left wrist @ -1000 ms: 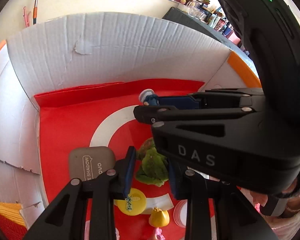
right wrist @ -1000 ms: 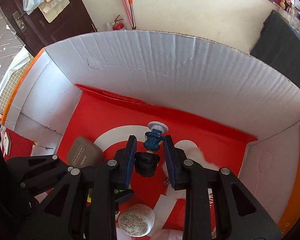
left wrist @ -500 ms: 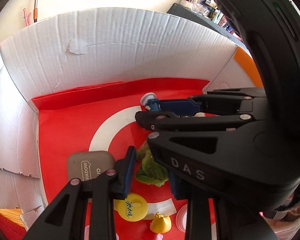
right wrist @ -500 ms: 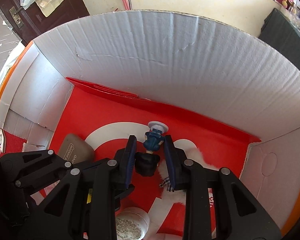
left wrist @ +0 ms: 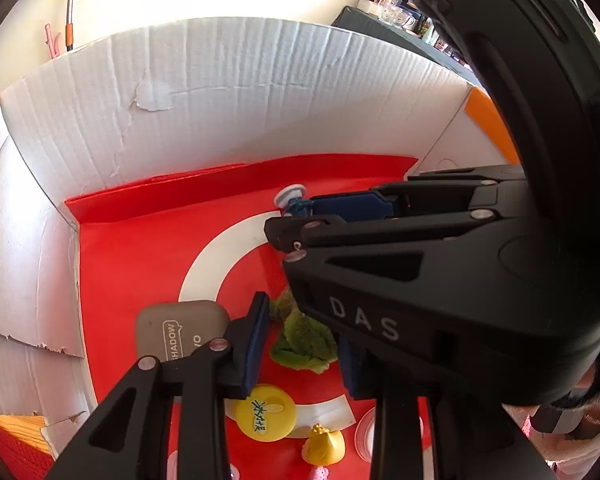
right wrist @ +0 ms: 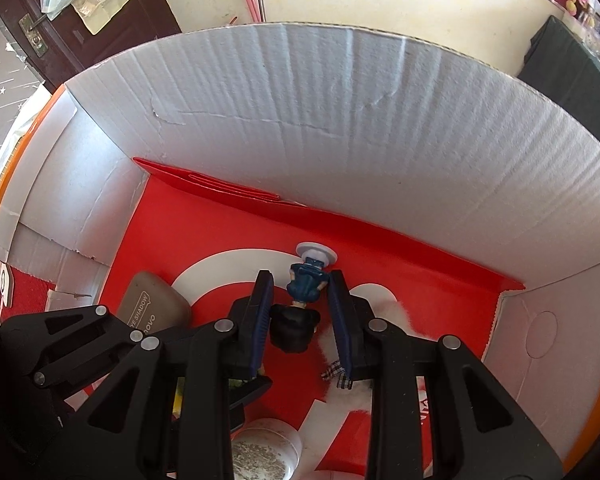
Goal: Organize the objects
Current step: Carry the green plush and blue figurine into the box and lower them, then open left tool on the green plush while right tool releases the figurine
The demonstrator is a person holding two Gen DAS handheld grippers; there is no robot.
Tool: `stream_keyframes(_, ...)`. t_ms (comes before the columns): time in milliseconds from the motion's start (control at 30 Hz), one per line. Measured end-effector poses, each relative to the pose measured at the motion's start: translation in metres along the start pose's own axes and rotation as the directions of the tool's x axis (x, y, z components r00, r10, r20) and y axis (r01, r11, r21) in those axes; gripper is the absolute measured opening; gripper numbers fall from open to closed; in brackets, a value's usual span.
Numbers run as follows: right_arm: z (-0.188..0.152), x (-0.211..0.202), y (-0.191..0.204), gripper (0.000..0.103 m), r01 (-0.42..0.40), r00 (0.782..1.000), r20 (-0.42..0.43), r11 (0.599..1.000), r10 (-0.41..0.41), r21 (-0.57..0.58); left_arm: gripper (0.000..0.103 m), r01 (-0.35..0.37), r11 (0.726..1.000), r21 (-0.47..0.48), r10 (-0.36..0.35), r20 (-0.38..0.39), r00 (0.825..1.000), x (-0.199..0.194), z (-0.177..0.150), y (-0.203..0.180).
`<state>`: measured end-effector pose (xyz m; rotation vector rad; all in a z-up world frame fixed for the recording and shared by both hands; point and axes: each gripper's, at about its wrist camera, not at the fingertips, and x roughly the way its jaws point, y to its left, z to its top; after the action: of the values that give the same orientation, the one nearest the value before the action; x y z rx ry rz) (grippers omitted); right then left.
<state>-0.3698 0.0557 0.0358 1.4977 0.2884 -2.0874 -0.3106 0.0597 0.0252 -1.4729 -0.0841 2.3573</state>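
1. Right gripper (right wrist: 300,304): jaws drawn in and clamped on a small figurine (right wrist: 298,312). The pads press its dark-haired head from both sides. Its blue body and round white base (right wrist: 316,251) stick out past the fingertips, toward the far wall of the box.
2. The figurine hangs over the red floor (right wrist: 204,232) of a white cardboard box (right wrist: 340,128), above a white ring printed on the red. Whether the base touches the floor cannot be told.
3. Left gripper (left wrist: 300,344): jaws a little apart, nothing between the pads. Through the gap a green toy (left wrist: 304,344) shows, lying on the box floor below. No contact is visible.
4. In the left wrist view the right gripper (left wrist: 296,220) crosses from the right, level with the figurine (left wrist: 296,205). Its black body bears the letters "DAS" (left wrist: 364,320).
5. A grey case (left wrist: 180,332) lies on the floor at left, partly behind the left gripper's near finger. Its label reads "SHADOW" in a speech-bubble frame, with "VO" beside it. In the right wrist view the same case (right wrist: 152,312) reads "EYE SHADOW" and "NOVO".
6. A yellow disc (left wrist: 266,412) with dark handwritten marks, not legible, lies near the lower edge. Just beside it sits a small yellow duck-like toy (left wrist: 324,446).
7. A round clear-lidded jar (right wrist: 264,452) of speckled contents sits below the right gripper.
8. White fluff (right wrist: 396,316) and a checked scrap (right wrist: 336,374) lie right of the jaws.
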Motion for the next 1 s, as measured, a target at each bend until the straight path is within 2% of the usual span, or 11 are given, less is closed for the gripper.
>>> stream_keyframes(400, 0.008, -0.008, 0.0, 0.027, -0.014, 1.0, -0.002, 1.0, 0.014, 0.013, 0.034, -0.002, 1.0, 0.005, 0.002, 0.001, 1.0, -0.003, -0.005, 0.0)
stream_keyframes(533, 0.008, 0.004, 0.004, 0.027, -0.016, 1.0, -0.003, 1.0, 0.016, 0.017, 0.034, 0.0, 1.0, 0.005, 0.0, 0.0, 1.0, -0.004, -0.009, -0.003)
stream_keyframes(1000, 0.009, 0.005, -0.002, 0.027, -0.023, 1.0, -0.004, 0.999, 0.023, 0.024, 0.037, 0.001, 1.0, 0.016, -0.001, -0.005, 1.0, -0.008, -0.017, -0.009)
